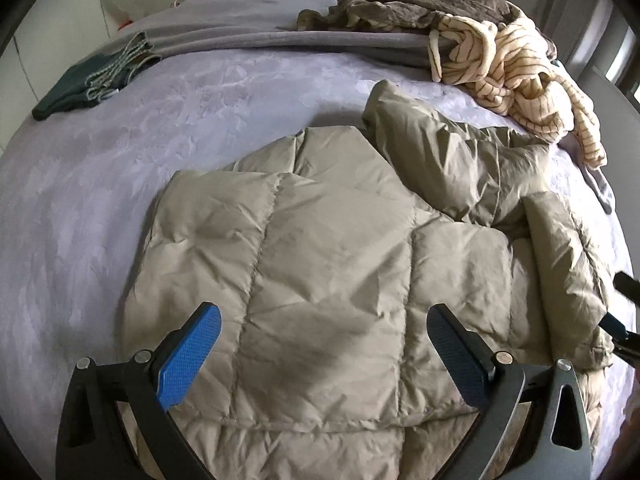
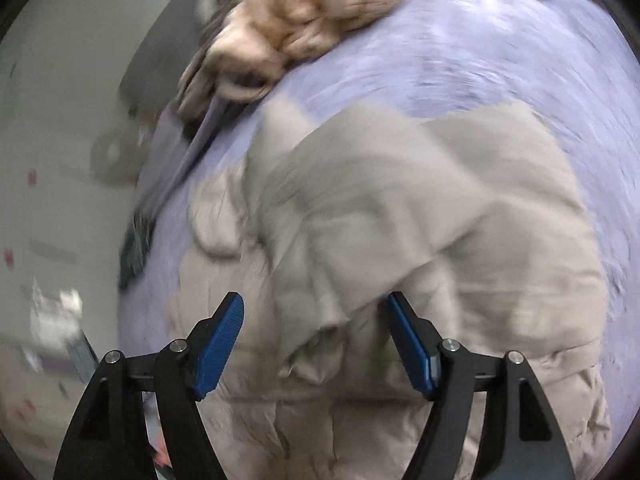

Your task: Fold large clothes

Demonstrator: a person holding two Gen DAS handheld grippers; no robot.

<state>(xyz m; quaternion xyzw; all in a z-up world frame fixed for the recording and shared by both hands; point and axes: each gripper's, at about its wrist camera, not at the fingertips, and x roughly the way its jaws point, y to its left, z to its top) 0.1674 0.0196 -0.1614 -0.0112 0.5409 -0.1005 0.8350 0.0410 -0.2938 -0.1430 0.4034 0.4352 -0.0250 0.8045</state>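
Jacket (image 1: 320,248), khaki, quilted and padded, lies spread on the lilac bed (image 1: 100,200), the landmark for every entry here: panelled body flat toward the near edge of the bed, one sleeve (image 1: 452,148) bunched and thrown toward the far right corner. Long axis of the body runs from the near edge away toward the head of the bed. Left tongs (image 1: 324,344) hang released directly over the near hem, blue pads wide apart, nothing between them, quilting just below. Right tongs (image 2: 316,340) also released, pads spread above the rumpled side of the jacket (image 2: 400,220), a fold of fabric rising between them but not pinched. Judgement: both tongs stand over the garment; the left is the better placed for the flat hem, the right for the loose sleeve side, and the coming fold turns on taking an edge and carrying it across the long axis. Striped cream garment (image 1: 516,72) heaped at the far right of the bed, brown one (image 1: 400,8) behind it, dark green folded item (image 1: 72,88) at far left. Right view heavily smeared; seams and sleeve ends unreadable there. Near hem cut off below the left tongs; contact with fabric cannot be told.
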